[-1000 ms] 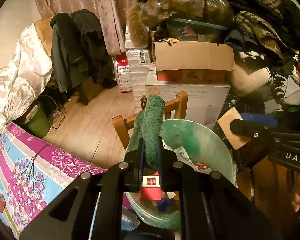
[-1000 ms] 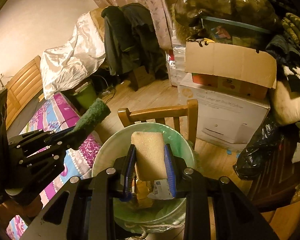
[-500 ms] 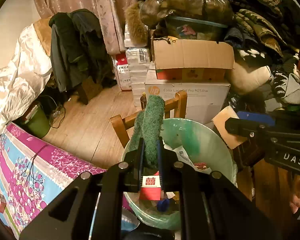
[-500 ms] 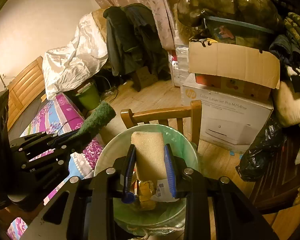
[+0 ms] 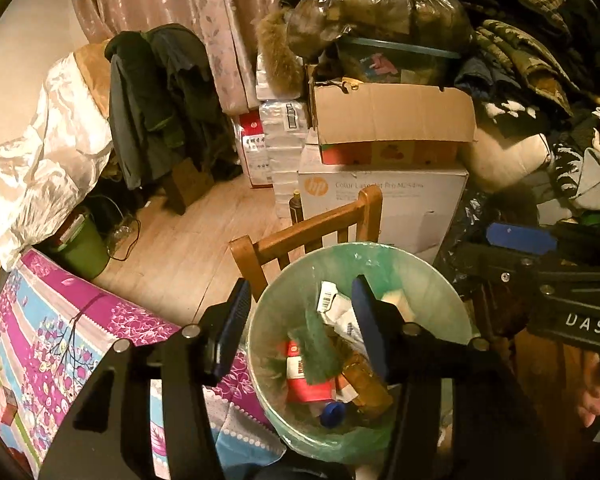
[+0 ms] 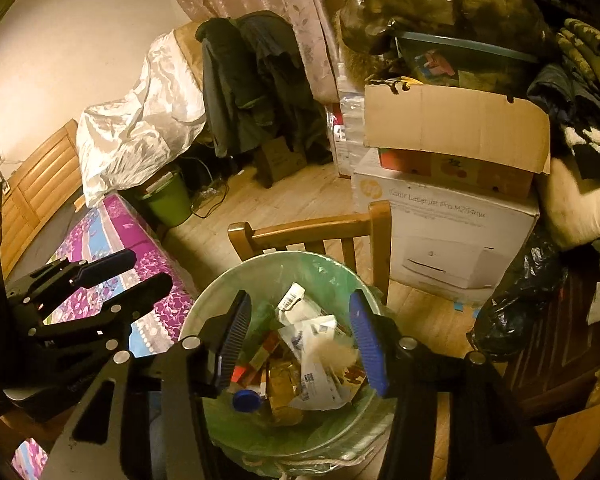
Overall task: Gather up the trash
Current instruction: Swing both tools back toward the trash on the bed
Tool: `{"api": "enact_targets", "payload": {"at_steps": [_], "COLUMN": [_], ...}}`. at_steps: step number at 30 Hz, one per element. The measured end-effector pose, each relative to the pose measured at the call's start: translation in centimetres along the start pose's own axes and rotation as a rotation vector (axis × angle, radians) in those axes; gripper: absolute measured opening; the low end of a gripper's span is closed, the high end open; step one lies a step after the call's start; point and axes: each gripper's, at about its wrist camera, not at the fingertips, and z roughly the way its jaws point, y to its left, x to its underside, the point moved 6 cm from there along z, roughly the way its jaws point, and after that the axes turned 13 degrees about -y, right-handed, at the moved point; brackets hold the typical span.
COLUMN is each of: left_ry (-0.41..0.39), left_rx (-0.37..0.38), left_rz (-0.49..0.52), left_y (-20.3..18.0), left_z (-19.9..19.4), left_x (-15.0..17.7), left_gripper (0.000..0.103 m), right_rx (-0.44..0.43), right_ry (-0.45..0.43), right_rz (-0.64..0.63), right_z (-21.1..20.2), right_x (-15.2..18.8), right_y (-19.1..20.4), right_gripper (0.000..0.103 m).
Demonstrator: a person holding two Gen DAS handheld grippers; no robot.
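A bin lined with a green bag [image 5: 420, 268] [image 6: 260, 268] stands below both grippers and holds several wrappers, cartons and a blue cap. My left gripper [image 5: 300, 300] hangs over it, jaws opening with nothing between them. The green scouring pad [image 5: 316, 352] lies loose on the trash underneath. My right gripper [image 6: 300, 314] is over the same bin, jaws opening too. The yellow sponge [image 6: 336, 354] is a blur dropping onto the trash, free of the pads. Each gripper shows in the other's view: left gripper [image 6: 140, 272], right gripper [image 5: 496, 254].
A wooden chair back [image 5: 312, 228] stands just behind the bin. Behind that a printer box [image 5: 384, 196] carries a cardboard box [image 5: 392, 120] and piled clothes. A floral cloth [image 5: 60, 320] lies at the left, a green bucket [image 5: 80, 248] on the floor, a black bag [image 6: 520, 304] at the right.
Both grippers have opened. The green pad left the left jaws and fell into the bin. The yellow sponge slipped out of the right jaws and is dropping.
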Motion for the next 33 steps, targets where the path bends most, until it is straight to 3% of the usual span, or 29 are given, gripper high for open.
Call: {"api": "enact_targets", "payload": {"at_steps": [11, 16, 19, 23, 33], "left_ry": [-0.028, -0.042, -0.015, 0.043, 0.127], "left_rx": [-0.080, -0.232, -0.378, -0.562, -0.970], "left_rz": [-0.012, -0.090, -0.156, -0.205, -0.502], "left_y": [2.3, 8.7, 14.4, 21.2, 34.9], "left_z": [-2.2, -7.0, -10.8, -16.1, -34.9], "left_x": [0.4, 3.6, 7.3, 12.4, 26.6], "left_gripper": [0.050, 0.050, 0.050, 0.050, 0.050], "right_rx": [-0.042, -0.107, -0.178, -0.327, -0.742], "right_ry": [-0.048, -0.099, -0.084, -0.034, 0.079], "right_rz": [-0.002, -0.030, -0.076, -0.188, -0.565], "right_z": [-0.6, -0.9, -0.2, 0.6, -1.6], "right_x": [-0.6, -0.4, 0.7, 3.0, 12.2], "right_y": [1.6, 5.2, 9.6, 18.4, 44.6], "right_gripper": [0.053, 0.053, 0.053, 0.053, 0.053]}}
